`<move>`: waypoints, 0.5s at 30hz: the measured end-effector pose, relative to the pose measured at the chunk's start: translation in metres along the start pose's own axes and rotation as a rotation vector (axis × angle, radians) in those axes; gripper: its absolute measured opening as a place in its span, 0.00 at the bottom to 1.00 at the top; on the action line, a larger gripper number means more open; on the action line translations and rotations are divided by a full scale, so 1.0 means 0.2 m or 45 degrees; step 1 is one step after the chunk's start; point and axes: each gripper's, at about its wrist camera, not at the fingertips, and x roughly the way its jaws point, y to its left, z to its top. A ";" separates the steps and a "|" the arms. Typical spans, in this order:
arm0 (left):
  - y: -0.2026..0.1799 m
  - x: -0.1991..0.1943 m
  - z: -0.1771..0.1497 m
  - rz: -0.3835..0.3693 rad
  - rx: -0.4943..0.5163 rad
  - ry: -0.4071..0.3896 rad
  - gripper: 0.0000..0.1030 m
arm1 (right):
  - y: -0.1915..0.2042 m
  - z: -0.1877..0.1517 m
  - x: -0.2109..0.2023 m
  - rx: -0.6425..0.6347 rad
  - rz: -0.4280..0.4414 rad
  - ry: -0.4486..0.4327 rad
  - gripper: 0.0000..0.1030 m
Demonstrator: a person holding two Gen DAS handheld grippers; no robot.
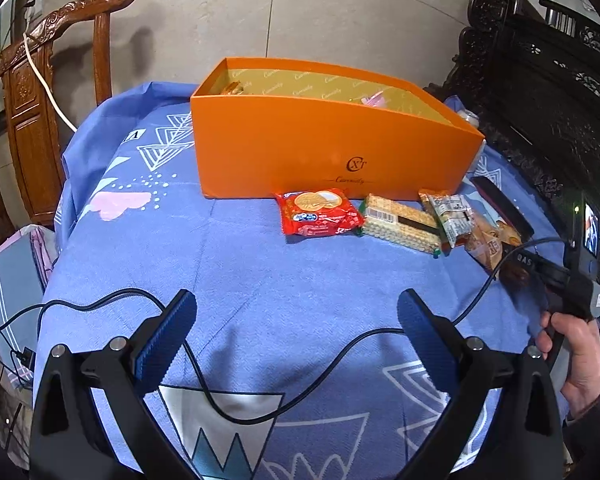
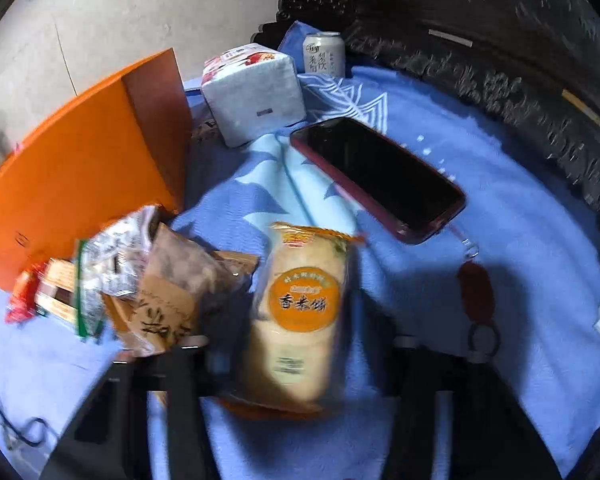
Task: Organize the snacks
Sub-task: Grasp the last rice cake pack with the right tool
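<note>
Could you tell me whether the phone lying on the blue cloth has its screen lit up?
No, the phone lies on the blue cloth with its screen plain black, showing no picture or glow.

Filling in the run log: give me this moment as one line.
left tool: open, empty, over cloth | right tool: around rice cracker pack, grip unclear | orange box: behind snacks

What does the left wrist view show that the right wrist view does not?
Only the left wrist view: the carved wooden chair, the open left tongs, and the inside of the orange cardboard box.

Only the right wrist view: the white drink can, the white wrapped tissue pack, and the red key fob.

Both: the orange box, the dark phone in a red case, the blue patterned cloth, and the row of snack packets.
</note>
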 end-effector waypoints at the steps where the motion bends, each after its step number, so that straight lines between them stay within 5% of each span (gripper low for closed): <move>1: 0.00 0.00 0.00 0.005 0.003 -0.004 0.96 | -0.01 0.00 0.00 0.003 0.010 0.000 0.37; 8: 0.01 0.06 0.12 0.024 0.014 -0.022 0.96 | -0.06 -0.13 -0.18 0.032 0.089 -0.029 0.37; 15: -0.03 0.36 0.32 0.013 -0.132 0.108 0.96 | 0.07 -0.27 -0.39 -0.085 0.210 -0.066 0.37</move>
